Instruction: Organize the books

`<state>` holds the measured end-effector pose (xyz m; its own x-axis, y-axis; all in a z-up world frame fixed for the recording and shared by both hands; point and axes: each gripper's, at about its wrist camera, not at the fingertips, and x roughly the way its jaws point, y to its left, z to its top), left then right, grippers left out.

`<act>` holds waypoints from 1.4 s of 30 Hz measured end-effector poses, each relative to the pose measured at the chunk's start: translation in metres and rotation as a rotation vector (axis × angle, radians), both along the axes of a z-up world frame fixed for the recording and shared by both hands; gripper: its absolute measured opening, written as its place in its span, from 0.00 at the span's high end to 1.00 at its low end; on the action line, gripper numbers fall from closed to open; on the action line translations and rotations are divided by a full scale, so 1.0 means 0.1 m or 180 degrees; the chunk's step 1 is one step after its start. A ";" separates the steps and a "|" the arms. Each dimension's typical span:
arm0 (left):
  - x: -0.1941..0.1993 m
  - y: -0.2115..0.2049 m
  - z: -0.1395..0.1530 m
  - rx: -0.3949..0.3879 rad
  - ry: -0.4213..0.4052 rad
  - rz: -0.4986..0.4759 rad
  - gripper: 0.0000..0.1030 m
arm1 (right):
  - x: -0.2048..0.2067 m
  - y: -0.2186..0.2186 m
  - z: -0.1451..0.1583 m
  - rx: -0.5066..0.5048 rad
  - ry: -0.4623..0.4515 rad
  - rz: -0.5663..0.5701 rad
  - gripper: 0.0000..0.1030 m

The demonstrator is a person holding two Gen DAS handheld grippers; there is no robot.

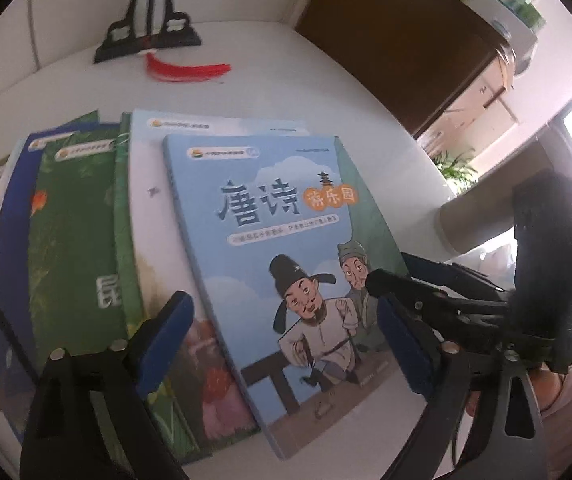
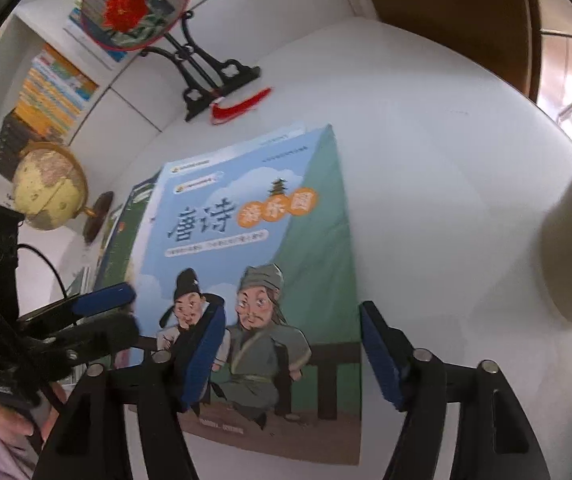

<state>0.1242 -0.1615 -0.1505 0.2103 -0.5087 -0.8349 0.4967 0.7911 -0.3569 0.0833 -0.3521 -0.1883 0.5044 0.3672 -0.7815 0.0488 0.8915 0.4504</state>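
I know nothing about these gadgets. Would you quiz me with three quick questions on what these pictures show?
1. True or false: both the left gripper and the right gripper have their jaws open.
2. Which book lies on top of the fanned-out pile: A) the light blue cartoon book, B) the dark green book, C) the navy book?
3. Fill in: the red tassel lies beside the black ____ at the back of the white table.

Key: 1 true; 2 A; 3 stand.
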 end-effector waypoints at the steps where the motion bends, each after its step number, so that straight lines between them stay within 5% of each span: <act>1: -0.01 -0.03 -0.01 -0.0017 0.0004 -0.0033 0.02 | 0.01 0.01 0.00 0.0005 -0.0018 0.0018 0.30; 4: 0.03 -0.06 -0.01 0.0022 0.0107 -0.0029 0.02 | 0.01 0.03 0.00 0.0061 0.0044 0.0030 0.31; 8: 0.11 0.19 0.02 -0.0331 0.0463 0.0204 0.02 | -0.17 0.12 0.06 -0.0223 0.0141 0.0047 0.59; 11: 0.04 0.42 0.05 -0.0508 0.0630 0.0309 0.05 | -0.45 0.18 0.13 -0.0093 0.0160 0.0025 0.69; 15: -0.19 0.62 0.07 -0.0410 0.0543 0.0200 0.15 | -0.73 0.36 0.17 0.0011 0.0129 -0.0034 0.70; 18: -0.28 0.78 -0.02 -0.0099 0.0578 0.0308 0.18 | -0.80 0.42 0.07 0.0128 0.0237 -0.0115 0.71; 22: -0.35 1.02 -0.04 -0.0225 0.0603 0.0548 0.17 | -0.85 0.41 -0.06 0.0268 0.0368 -0.0056 0.71; 26: -0.33 0.92 -0.04 -0.0038 0.0583 0.0386 0.19 | -0.96 0.28 -0.15 0.0756 0.0491 -0.0140 0.71; 29: -0.37 0.85 -0.06 -0.0065 0.0701 0.0266 0.62 | -1.03 0.22 -0.26 0.1213 0.0403 -0.0316 0.64; 33: -0.47 0.86 -0.09 0.0069 0.0624 0.0301 0.72 | -1.06 0.23 -0.36 0.1668 0.0196 -0.0555 0.55; 37: -0.53 0.93 -0.08 0.0041 0.0686 0.0392 0.75 | -1.08 0.31 -0.29 0.1478 0.0210 -0.0482 0.57; 39: -0.57 0.94 -0.03 0.0143 0.0592 0.0374 0.75 | -1.07 0.45 -0.16 0.0936 0.0225 -0.0278 0.75; 42: -0.64 0.93 0.08 0.0268 0.0471 0.0331 0.79 | -1.15 0.52 0.06 0.0804 0.0002 -0.0151 0.82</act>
<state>0.0604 -0.0682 -0.1427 0.1299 -0.4178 -0.8992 0.3579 0.8655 -0.3504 -0.0312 -0.3003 -0.1822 0.5253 0.5267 -0.6683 0.0881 0.7475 0.6584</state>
